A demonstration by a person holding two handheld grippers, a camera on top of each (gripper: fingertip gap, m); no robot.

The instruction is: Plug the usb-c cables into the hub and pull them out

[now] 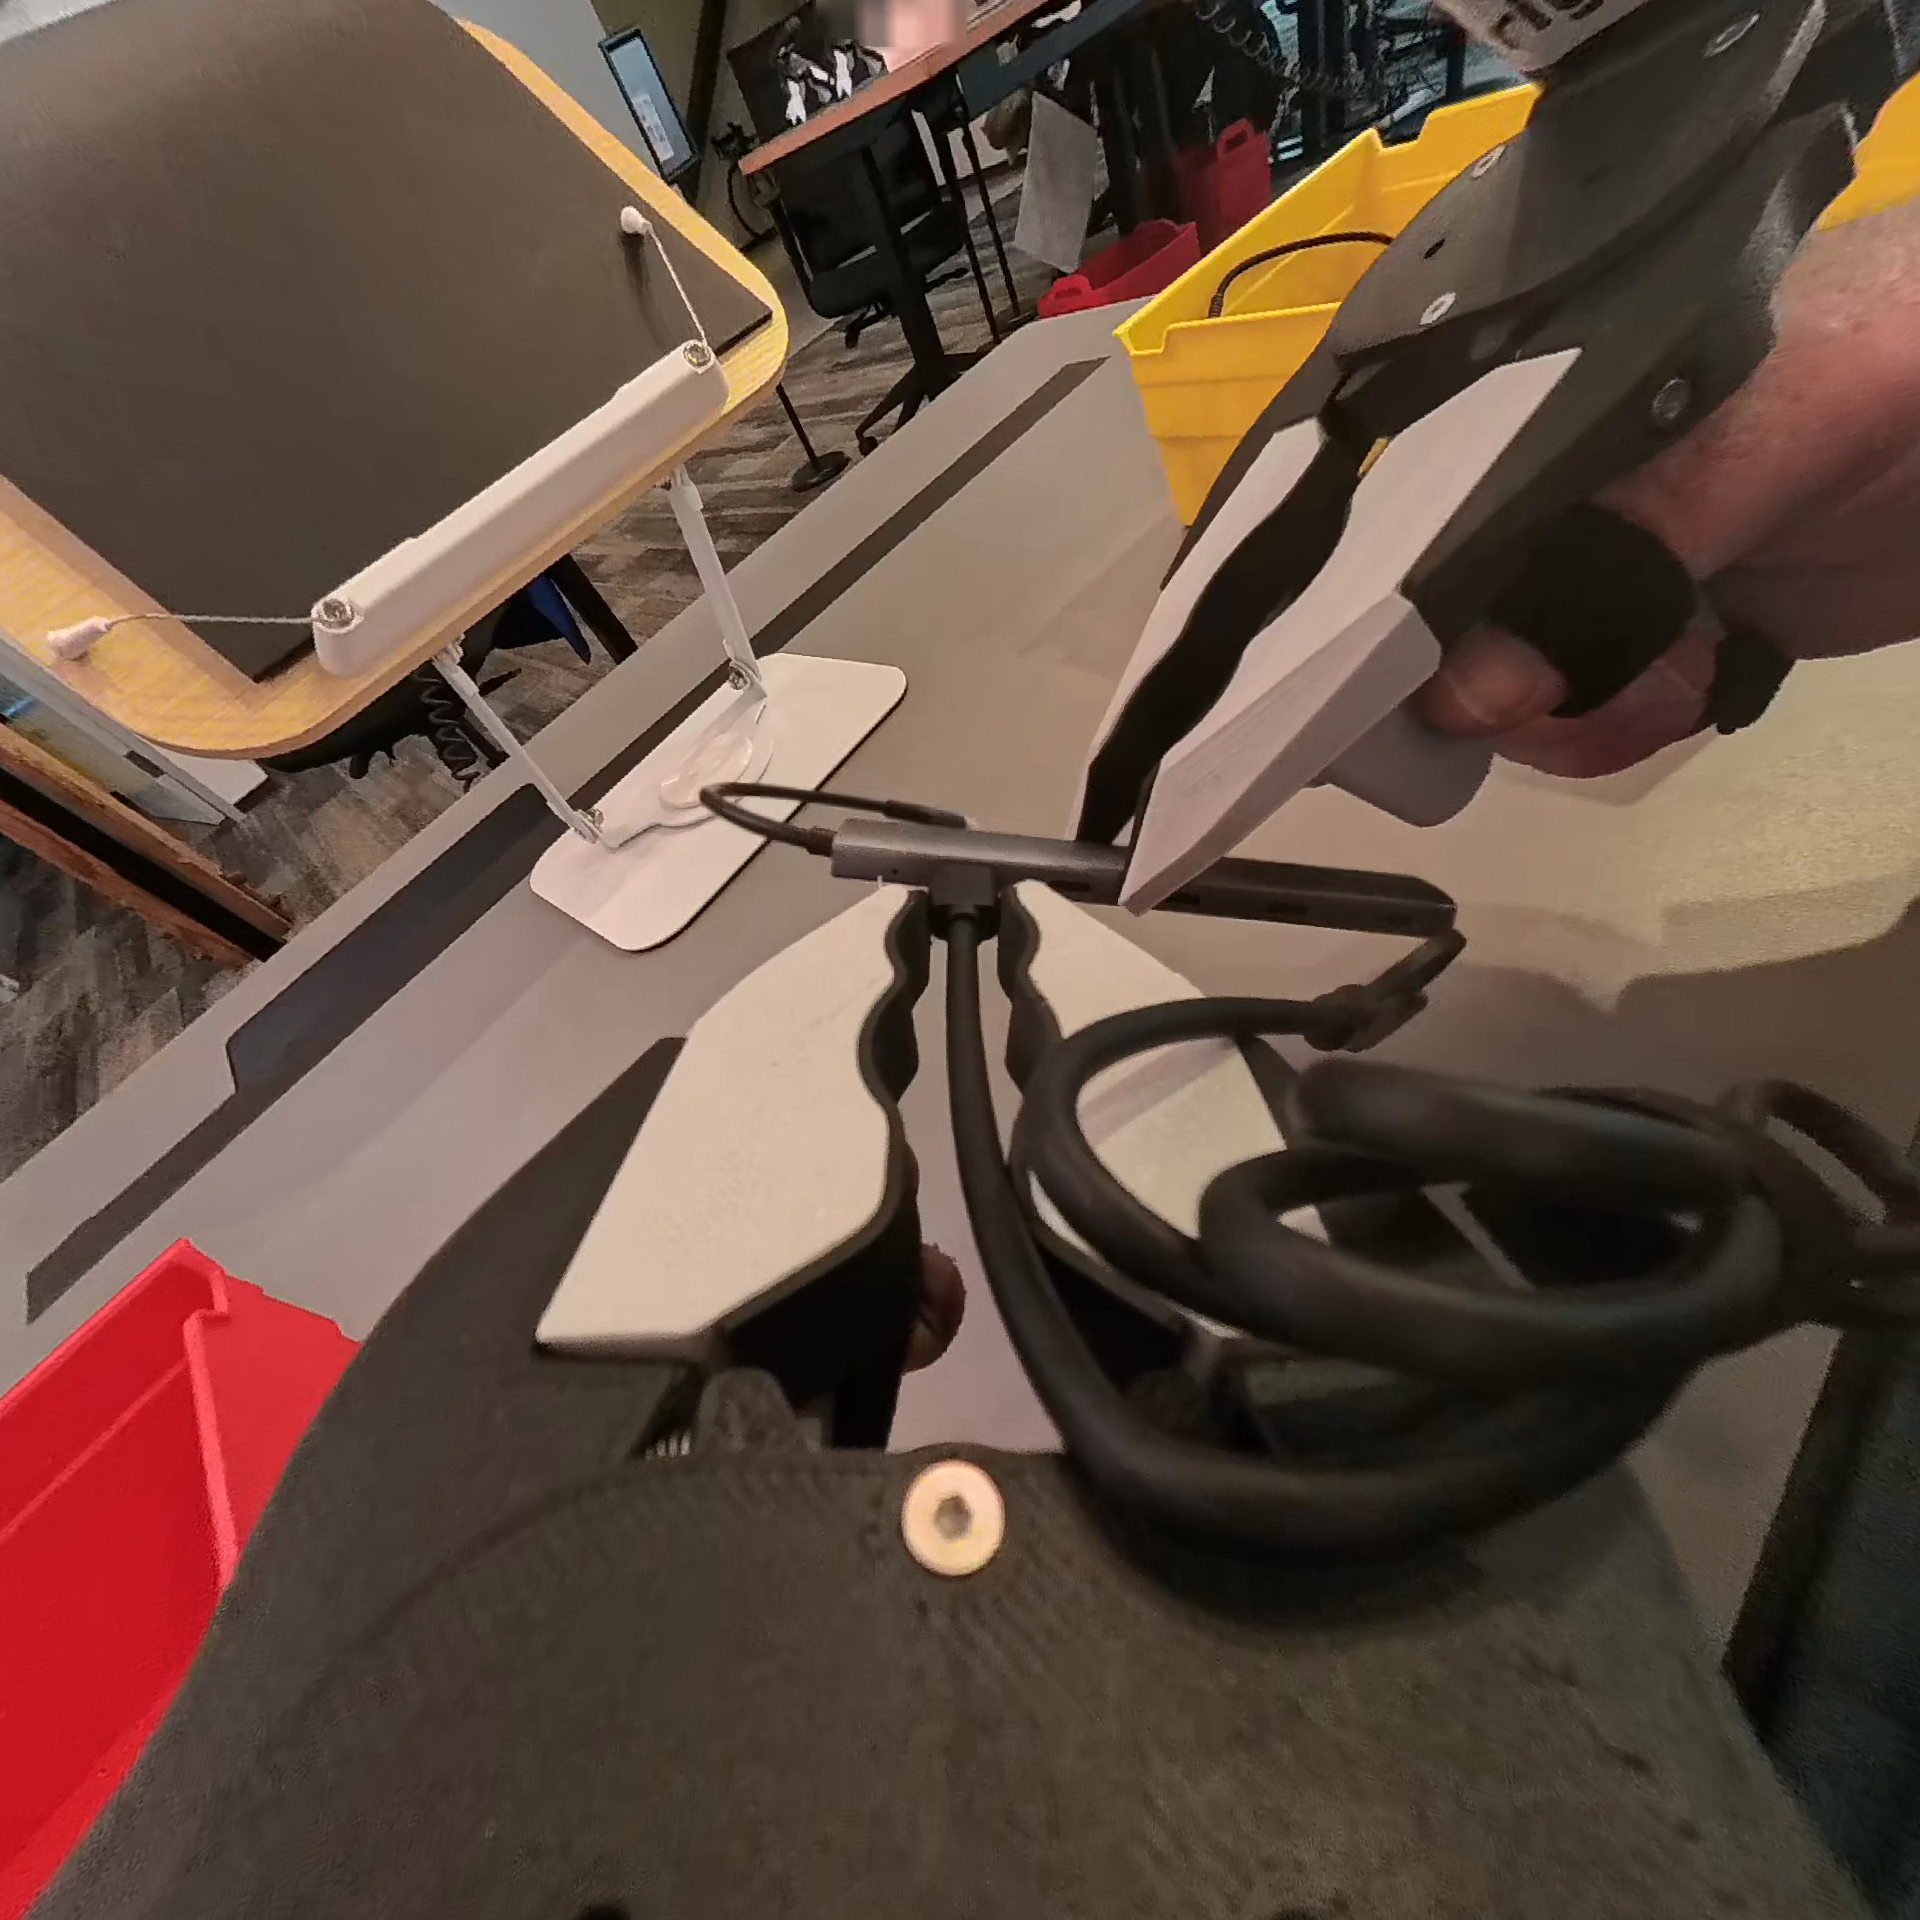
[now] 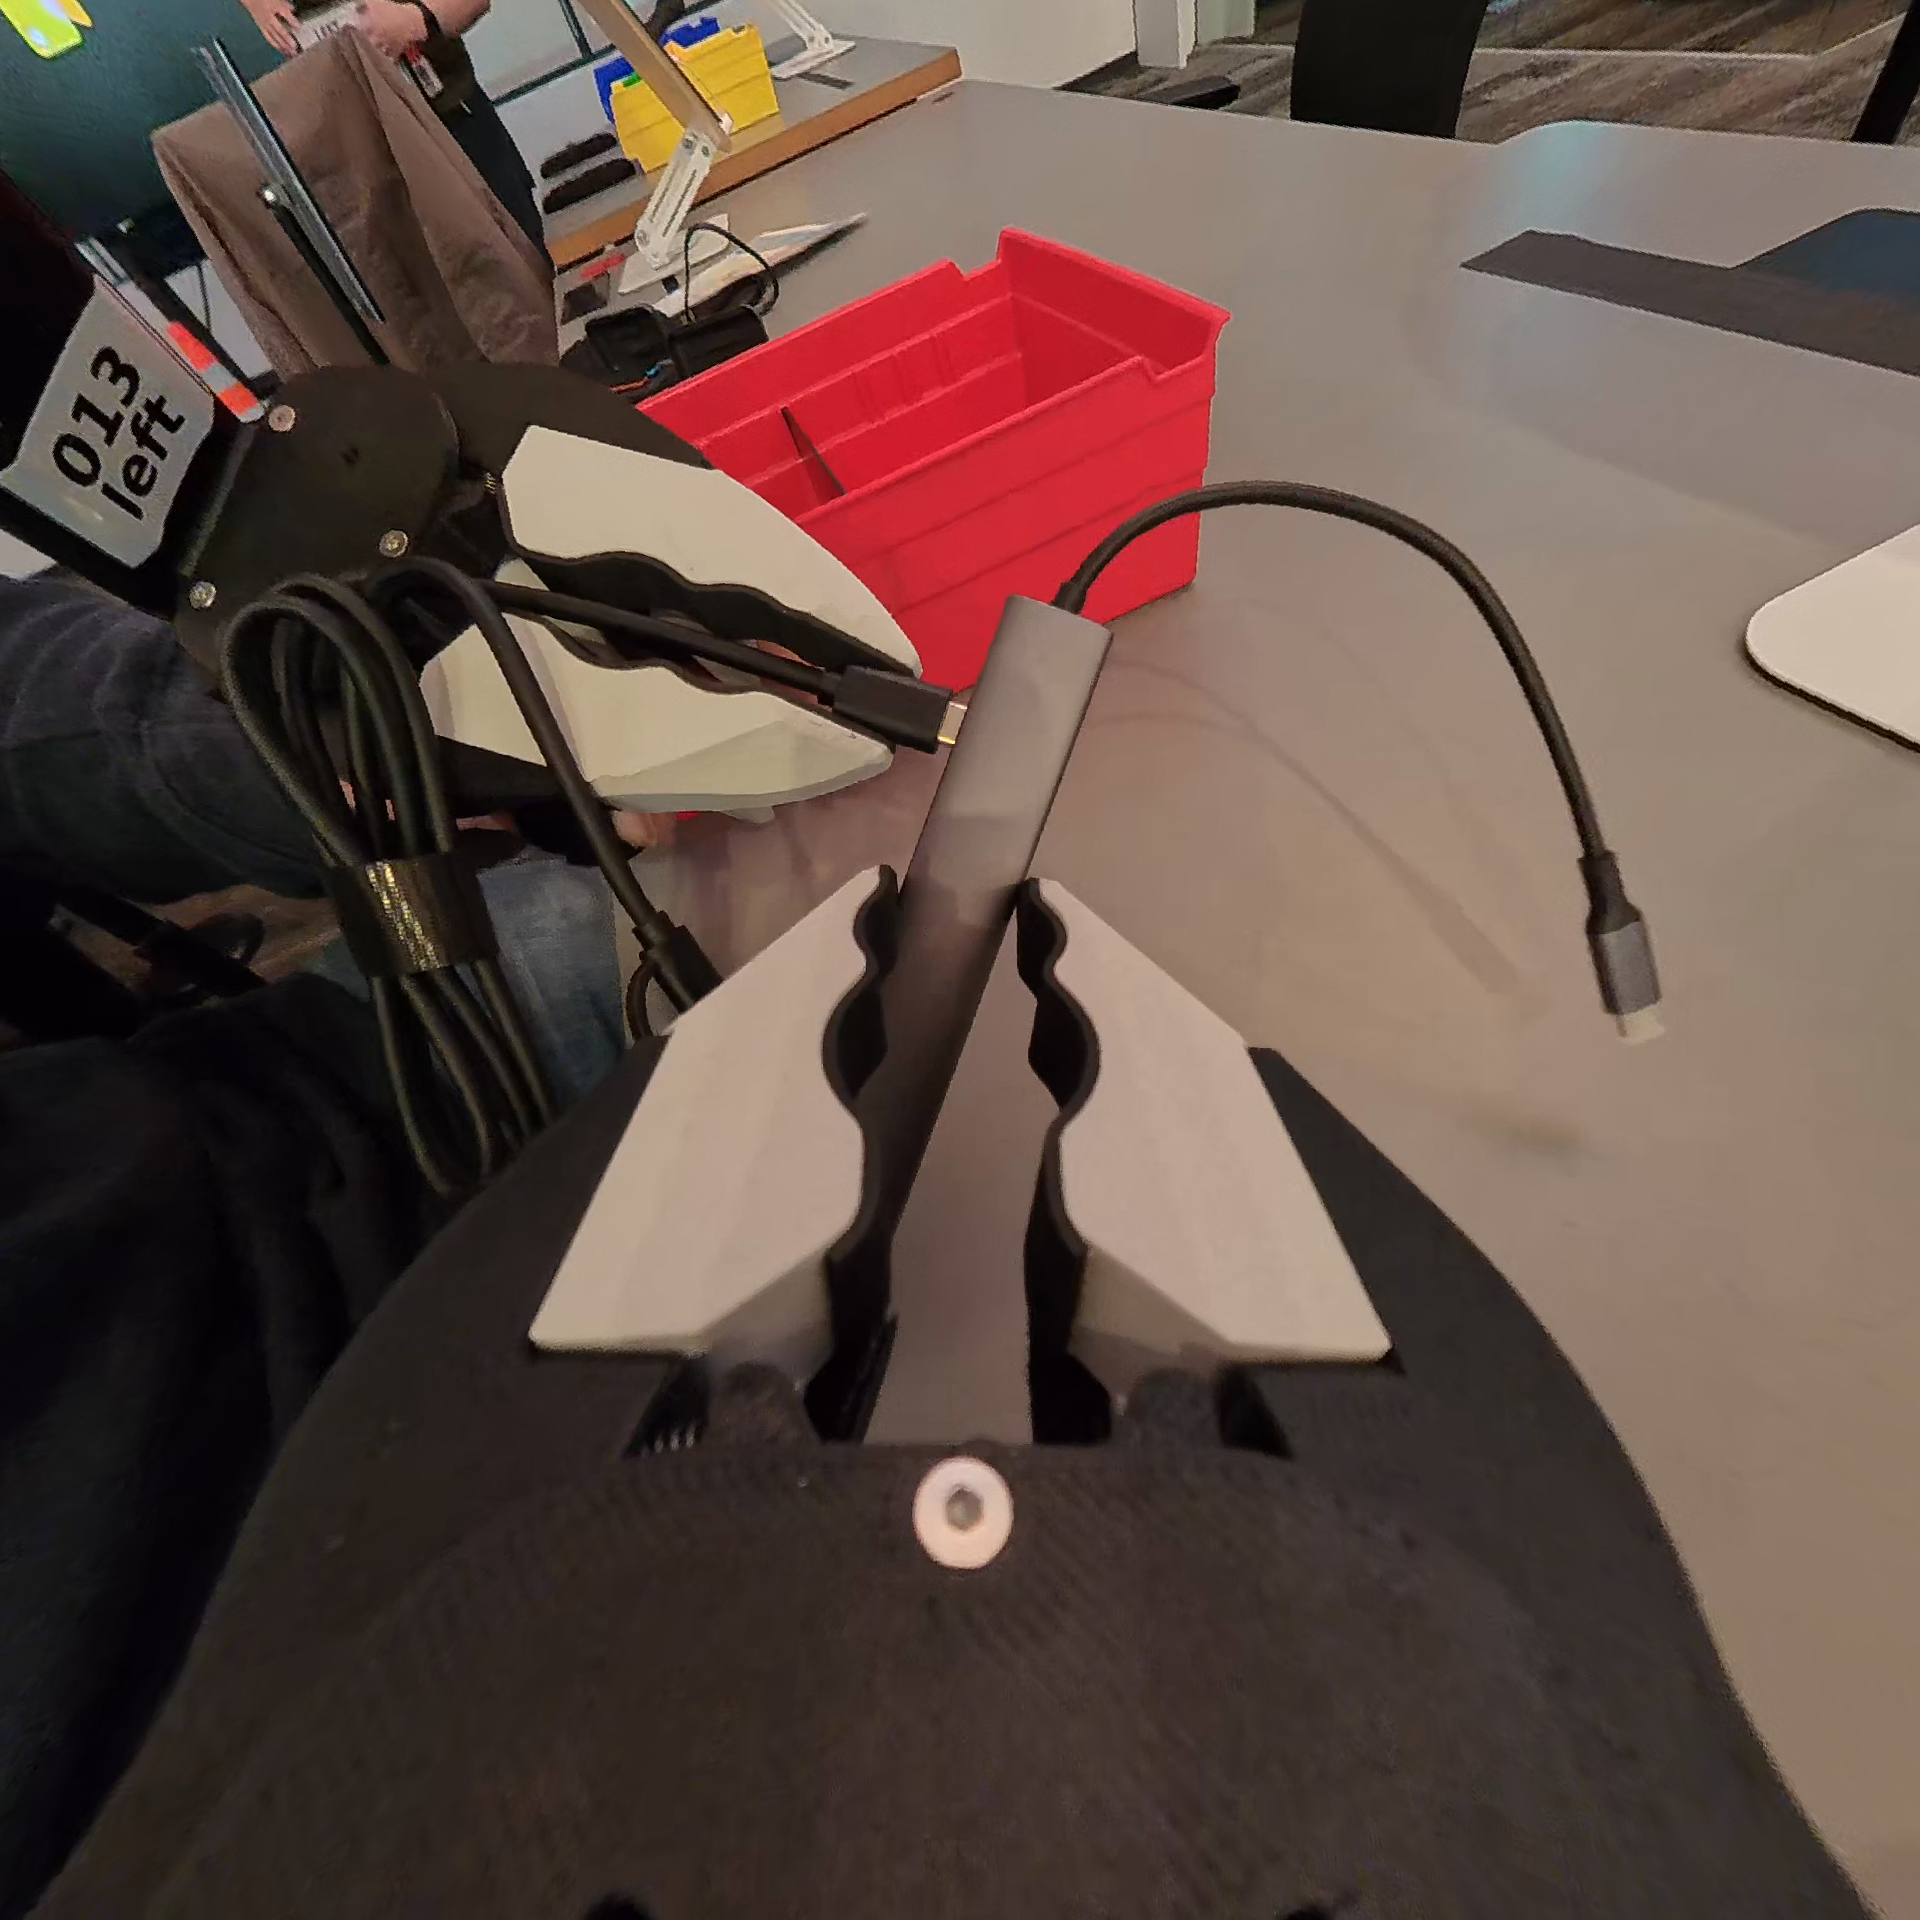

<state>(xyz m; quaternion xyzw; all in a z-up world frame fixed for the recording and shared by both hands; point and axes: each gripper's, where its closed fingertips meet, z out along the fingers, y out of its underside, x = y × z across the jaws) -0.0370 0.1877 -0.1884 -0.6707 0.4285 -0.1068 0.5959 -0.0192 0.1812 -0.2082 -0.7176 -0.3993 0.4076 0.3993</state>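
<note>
My right gripper (image 2: 956,888) is shut on a slim grey hub (image 2: 997,748) and holds it above the grey table. The hub's own short cable (image 2: 1455,582) arcs to the right and its plug hangs free. My left gripper (image 1: 958,909) is shut on a black usb-c cable (image 1: 966,1039) just behind its plug (image 2: 894,707). The plug's metal tip meets the hub's side, with a little metal still showing. The rest of this cable hangs as a strapped coil (image 2: 416,904). In the left wrist view the hub (image 1: 1299,894) lies crosswise, held by the right gripper (image 1: 1117,862).
A red bin (image 2: 1039,499) stands on the table just beyond the hub, and also shows in the left wrist view (image 1: 104,1507). A yellow bin (image 1: 1247,353) stands at the far right. A white stand's base (image 1: 727,790) holding a dark board sits behind the hub. The tips of both grippers are at nearly the same place.
</note>
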